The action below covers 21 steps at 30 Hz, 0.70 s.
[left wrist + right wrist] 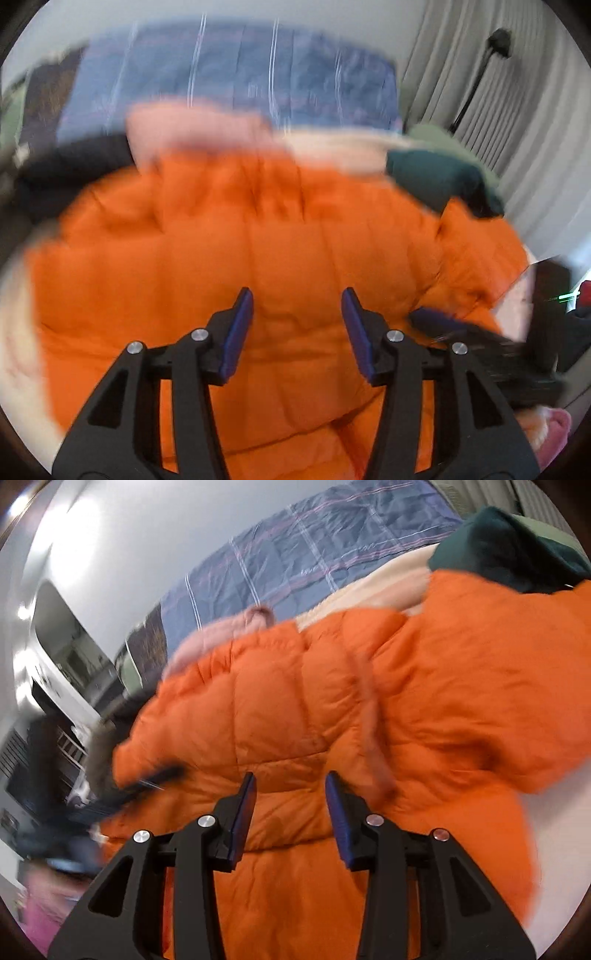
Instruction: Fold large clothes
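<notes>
Spreading across the bed, an orange puffer jacket [236, 251] filled most of both views, its quilted panels puffed up and creased. At the far left lay a dark garment [74, 166], and a pink garment [192, 129] sat just beyond the jacket, with a blue plaid quilt [240, 70] farther back. The left hand-held gripper [297, 306] hovered over the jacket, jaws apart, nothing between them. The right hand-held gripper [290, 786] was likewise released above the jacket, its blurred tip also visible at the near right of the left view. A dark green garment [439, 177] lay at the far right, by pale curtains [480, 92].
</notes>
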{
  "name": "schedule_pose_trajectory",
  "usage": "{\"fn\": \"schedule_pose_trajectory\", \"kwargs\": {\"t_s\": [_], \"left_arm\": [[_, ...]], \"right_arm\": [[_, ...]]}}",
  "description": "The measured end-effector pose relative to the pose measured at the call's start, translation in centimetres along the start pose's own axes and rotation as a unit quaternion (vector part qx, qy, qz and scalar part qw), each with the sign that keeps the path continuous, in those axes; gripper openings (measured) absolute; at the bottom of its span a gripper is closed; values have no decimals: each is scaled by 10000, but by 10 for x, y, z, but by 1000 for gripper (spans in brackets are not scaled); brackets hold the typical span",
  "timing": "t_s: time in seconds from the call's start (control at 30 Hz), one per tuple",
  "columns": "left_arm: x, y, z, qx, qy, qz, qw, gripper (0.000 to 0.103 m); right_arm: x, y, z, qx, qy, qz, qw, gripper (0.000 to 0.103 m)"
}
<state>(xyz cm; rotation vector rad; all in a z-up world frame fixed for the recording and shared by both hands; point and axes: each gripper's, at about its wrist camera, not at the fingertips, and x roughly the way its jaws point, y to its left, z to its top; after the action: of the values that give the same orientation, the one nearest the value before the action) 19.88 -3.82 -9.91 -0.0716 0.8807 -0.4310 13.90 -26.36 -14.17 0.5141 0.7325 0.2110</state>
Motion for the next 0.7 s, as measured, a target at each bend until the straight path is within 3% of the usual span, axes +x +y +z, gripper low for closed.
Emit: {"fn": "schedule_pose_trajectory", "kwargs": {"t_s": [0.07,0.13,0.2,0.3,0.33,0.4,0.47,0.57,0.67,0.7], "left_arm": [[29,5,-15,-96,104,69,9999,51],[31,8,-21,-96,-19,-51,9999,51],[30,16,-23,-299,-74,-283,9991,51],[28,22,-28,-404,-138,-424,9982,51],[30,21,-29,-380,-163,-408,9983,51],[30,18,-33,-294,-204,-334,9988,52],[28,15,-35,-259,-223,-308,9989,53],[28,13,-34,-251,-249,-327,9988,54],[25,17,-32,-248,-267,-335,9988,55],[24,17,-32,-245,-272,-331,9988,55]], "right_arm": [[-32,-18,12,42,-278,-135,9995,41],[-66,-44,28,88,-660,-616,9959,53],[-101,-87,48,463,-1067,-1291,9848,55],[-143,-175,62,1983,-1400,-1754,9541,55],[-156,-211,59,2725,-1454,-1852,9329,55],[-168,-247,51,3423,-1620,-1643,9108,55],[-171,-274,45,3791,-1742,-1357,8986,55],[-166,-296,42,4056,-1931,-1028,8875,56],[-161,-302,50,4072,-2189,-985,8812,55],[-159,-301,55,4042,-2205,-928,8828,42]]}}
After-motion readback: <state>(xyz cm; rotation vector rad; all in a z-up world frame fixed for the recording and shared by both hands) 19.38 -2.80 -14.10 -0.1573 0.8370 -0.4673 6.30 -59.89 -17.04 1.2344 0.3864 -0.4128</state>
